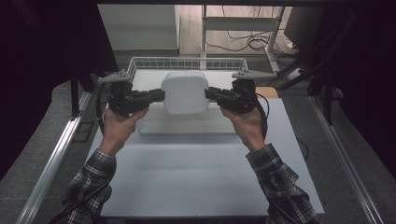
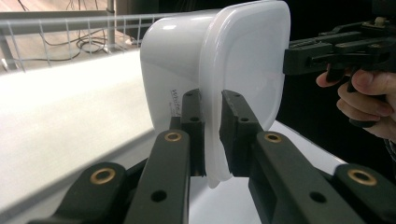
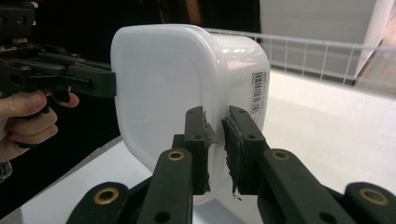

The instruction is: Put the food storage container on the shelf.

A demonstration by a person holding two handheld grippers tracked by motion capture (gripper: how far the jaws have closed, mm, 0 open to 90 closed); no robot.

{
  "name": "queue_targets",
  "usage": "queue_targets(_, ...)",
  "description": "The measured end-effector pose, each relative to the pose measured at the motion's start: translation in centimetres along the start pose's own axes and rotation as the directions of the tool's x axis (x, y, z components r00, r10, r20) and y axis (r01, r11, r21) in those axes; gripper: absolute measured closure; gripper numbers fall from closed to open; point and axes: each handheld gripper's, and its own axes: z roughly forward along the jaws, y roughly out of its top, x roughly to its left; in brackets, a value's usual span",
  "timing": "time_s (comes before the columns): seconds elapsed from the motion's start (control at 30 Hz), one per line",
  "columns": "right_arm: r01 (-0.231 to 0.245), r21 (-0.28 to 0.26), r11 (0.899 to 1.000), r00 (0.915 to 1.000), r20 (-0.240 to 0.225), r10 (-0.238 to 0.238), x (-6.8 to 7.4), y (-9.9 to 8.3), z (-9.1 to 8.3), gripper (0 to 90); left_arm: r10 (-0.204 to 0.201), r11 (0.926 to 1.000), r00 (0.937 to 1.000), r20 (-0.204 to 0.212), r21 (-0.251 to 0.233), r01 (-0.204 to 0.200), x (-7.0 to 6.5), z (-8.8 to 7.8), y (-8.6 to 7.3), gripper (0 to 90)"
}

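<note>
White wire basket (image 1: 140,63) on grey table (image 1: 187,177); cables (image 1: 243,42) on floor behind.

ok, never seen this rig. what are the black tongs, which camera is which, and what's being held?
There is no robot arm here. A person holds a hand-operated claw in each hand: the left claw and the right claw.

The wide picture comes from a fixed camera above the person, looking forward and down on the white table. The other two come from small cameras riding on each claw, looking along its two black jaws.

Between them, held above the table, is a white lidded plastic container. Each claw is shut on the lid's rim, one on each side, as the left claw and right claw show close up. A barcode label sits on the container's side.

Behind it lies a white wire basket with a pale liner.
</note>
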Motion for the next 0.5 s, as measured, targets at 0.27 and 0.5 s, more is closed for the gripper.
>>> queue_targets(0.27, -0.017, -0.002, 1.000, 0.9994, 0.030, 0.017, -1.2, 1.6, 1.1, 78.2, -0.008, 0.9999, 0.9999, -0.008, 0.011, 0.009, 1.4, 1.2, 1.8, 80.7)
queue_targets(0.5, -0.055, 0.016, 0.998, 0.9974, 0.048, 0.054, -2.6, 1.9, 2.4, 77.7, -0.030, 0.9992, 0.9993, -0.023, 0.027, 0.031, 2.5, 2.5, 2.4, 80.1)
